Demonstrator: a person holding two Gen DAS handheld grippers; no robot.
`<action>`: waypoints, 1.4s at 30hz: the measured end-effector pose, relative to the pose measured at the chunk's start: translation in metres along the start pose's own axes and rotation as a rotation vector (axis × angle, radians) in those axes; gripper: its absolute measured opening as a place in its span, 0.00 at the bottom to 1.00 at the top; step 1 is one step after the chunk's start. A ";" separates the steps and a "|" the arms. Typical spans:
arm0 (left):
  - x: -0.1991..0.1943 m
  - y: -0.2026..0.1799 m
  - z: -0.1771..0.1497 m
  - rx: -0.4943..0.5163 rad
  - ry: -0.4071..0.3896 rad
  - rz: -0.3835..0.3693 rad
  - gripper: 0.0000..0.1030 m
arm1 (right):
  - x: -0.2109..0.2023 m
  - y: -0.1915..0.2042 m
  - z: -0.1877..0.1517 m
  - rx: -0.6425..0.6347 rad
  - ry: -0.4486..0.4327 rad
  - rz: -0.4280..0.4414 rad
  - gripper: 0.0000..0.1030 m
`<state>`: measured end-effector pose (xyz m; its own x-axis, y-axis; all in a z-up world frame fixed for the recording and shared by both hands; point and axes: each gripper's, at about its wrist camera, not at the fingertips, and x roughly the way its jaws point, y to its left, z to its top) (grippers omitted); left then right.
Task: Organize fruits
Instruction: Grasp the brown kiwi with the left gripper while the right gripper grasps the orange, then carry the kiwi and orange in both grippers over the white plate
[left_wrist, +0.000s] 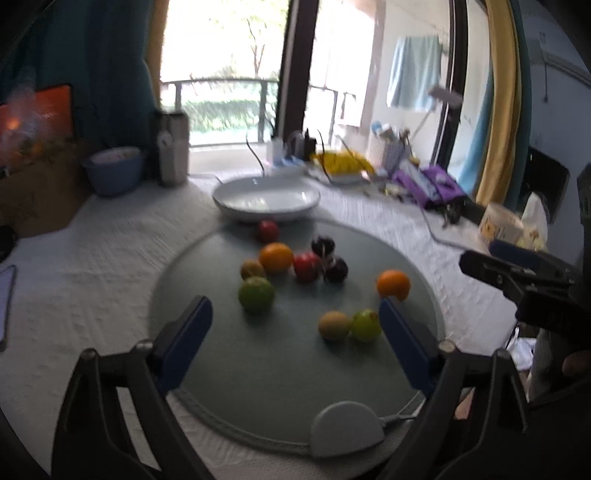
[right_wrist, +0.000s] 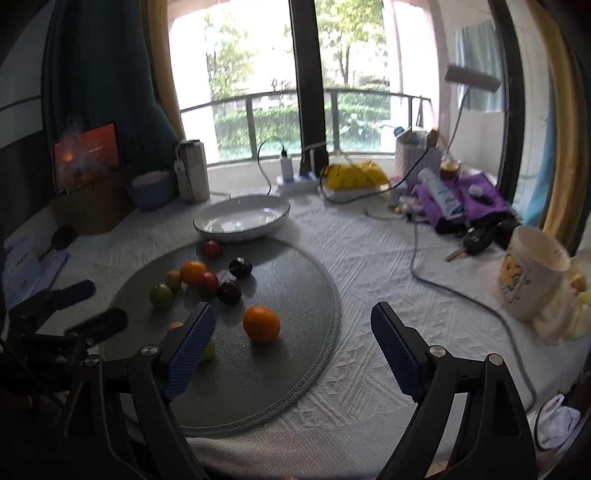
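Several fruits lie on a round grey mat (left_wrist: 258, 369) (right_wrist: 295, 288): two oranges (left_wrist: 393, 284) (right_wrist: 261, 323), (left_wrist: 276, 257), green ones (left_wrist: 256, 294) (left_wrist: 365, 325), red ones (left_wrist: 306, 266) (left_wrist: 268, 231), dark plums (left_wrist: 336, 270) (right_wrist: 240, 267) and a yellowish one (left_wrist: 334, 325). An empty white bowl (left_wrist: 266, 199) (right_wrist: 242, 218) stands just behind the mat. My left gripper (left_wrist: 295, 314) is open and empty above the mat's near half. My right gripper (right_wrist: 293, 325) is open and empty, hovering near the closest orange.
A white device (left_wrist: 345, 428) sits at the mat's front edge. A cable (right_wrist: 461, 295) runs across the white tablecloth. A paper cup (right_wrist: 532, 273), purple cloth (right_wrist: 461, 203), keys (right_wrist: 472, 240), metal can (right_wrist: 192, 170) and blue bowl (right_wrist: 151, 190) stand around.
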<state>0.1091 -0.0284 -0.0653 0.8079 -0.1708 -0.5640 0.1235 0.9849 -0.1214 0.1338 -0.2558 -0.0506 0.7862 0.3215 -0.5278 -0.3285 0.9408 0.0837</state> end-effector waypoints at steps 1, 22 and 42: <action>0.009 -0.001 -0.001 0.006 0.026 -0.005 0.85 | 0.007 -0.002 -0.001 0.002 0.017 0.012 0.85; 0.059 -0.015 -0.004 0.065 0.247 -0.086 0.39 | 0.077 0.008 -0.011 -0.012 0.223 0.190 0.55; 0.044 0.001 0.018 0.055 0.185 -0.087 0.26 | 0.070 0.017 0.010 -0.041 0.189 0.178 0.33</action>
<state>0.1552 -0.0344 -0.0753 0.6742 -0.2523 -0.6941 0.2231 0.9655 -0.1343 0.1883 -0.2158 -0.0774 0.6032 0.4522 -0.6570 -0.4772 0.8646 0.1570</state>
